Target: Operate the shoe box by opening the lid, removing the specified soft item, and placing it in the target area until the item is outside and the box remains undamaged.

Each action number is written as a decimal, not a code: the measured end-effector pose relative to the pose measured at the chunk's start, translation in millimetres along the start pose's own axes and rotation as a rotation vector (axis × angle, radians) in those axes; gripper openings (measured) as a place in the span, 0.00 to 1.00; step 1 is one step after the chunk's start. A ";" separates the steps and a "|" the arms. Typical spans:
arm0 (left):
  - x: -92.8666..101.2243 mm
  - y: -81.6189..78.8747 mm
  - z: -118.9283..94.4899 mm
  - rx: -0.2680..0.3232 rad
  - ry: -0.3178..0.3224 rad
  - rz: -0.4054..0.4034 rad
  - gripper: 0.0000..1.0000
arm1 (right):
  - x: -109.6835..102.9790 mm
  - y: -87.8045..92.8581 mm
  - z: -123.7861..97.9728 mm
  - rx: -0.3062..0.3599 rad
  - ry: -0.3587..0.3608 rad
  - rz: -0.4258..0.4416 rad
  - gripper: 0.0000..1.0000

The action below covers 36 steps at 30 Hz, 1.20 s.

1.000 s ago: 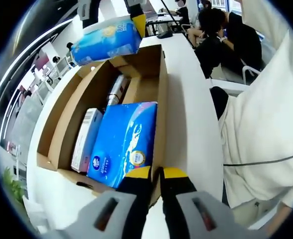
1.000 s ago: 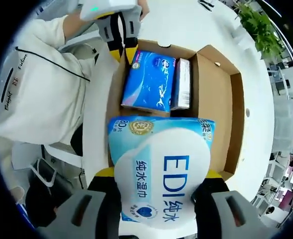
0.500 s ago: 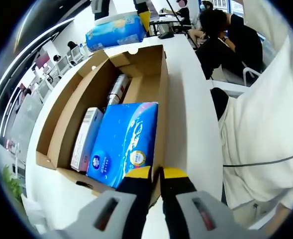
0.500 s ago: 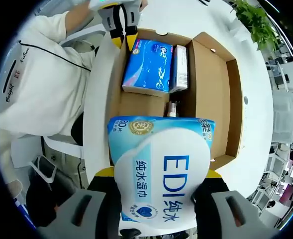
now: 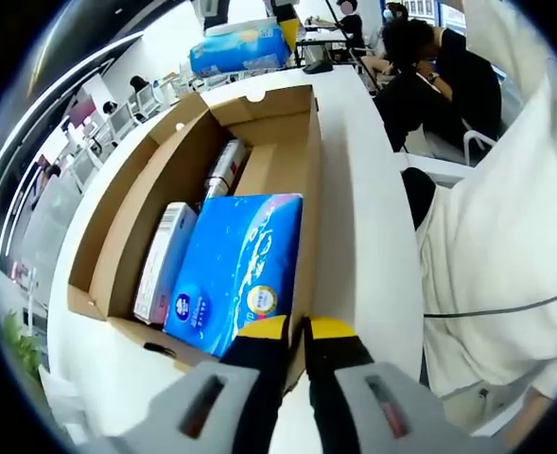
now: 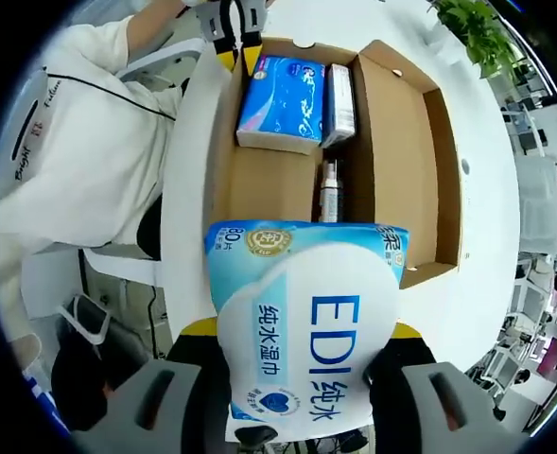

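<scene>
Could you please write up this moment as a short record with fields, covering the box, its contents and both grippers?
box: open cardboard box on a white table
inside: blue pack, white carton, slim bottle
right gripper: shut on the wipes pack, held above the box's end
left gripper: jaws closed at the box's side wall
item status: wipes pack out of the box, not yet set down

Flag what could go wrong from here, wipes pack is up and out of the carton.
1. The right gripper holds the soft light-blue and white wet-wipes pack by its sides alone; the pack could sag or slip before it is set down.
2. The left gripper is closed on the open brown cardboard box wall; a pull there could bend or tear it.
3. The pack hangs near the table edge, so a drop may miss.
</scene>
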State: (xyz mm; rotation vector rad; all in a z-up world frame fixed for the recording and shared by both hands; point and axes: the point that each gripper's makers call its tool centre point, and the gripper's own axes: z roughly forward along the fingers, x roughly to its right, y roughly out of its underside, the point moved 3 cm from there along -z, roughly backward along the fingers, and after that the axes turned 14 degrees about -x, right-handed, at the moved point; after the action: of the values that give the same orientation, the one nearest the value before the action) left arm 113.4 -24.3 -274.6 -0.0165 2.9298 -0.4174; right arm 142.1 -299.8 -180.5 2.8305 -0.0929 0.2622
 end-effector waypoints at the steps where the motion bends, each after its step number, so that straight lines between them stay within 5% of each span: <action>1: 0.0 0.0 0.0 -0.002 0.001 -0.003 0.06 | 0.3 1.0 0.4 -0.001 -0.002 0.001 0.58; 15: -0.6 0.7 -0.3 -0.005 -0.007 -0.006 0.06 | 5.0 39.4 21.3 -0.032 -0.006 0.042 0.58; 28: 1.9 0.6 -0.2 -0.028 -0.013 -0.012 0.07 | 14.9 47.6 35.8 -0.042 0.011 0.063 0.58; 36: 0.8 1.5 -0.2 -0.032 -0.024 -0.012 0.07 | 13.3 44.0 70.1 -0.053 -0.020 0.055 0.58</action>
State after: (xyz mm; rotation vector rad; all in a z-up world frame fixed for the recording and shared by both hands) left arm 112.6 -22.8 -274.9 -0.0429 2.9143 -0.3701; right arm 163.1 -363.1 -231.2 2.7813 -0.1790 0.2393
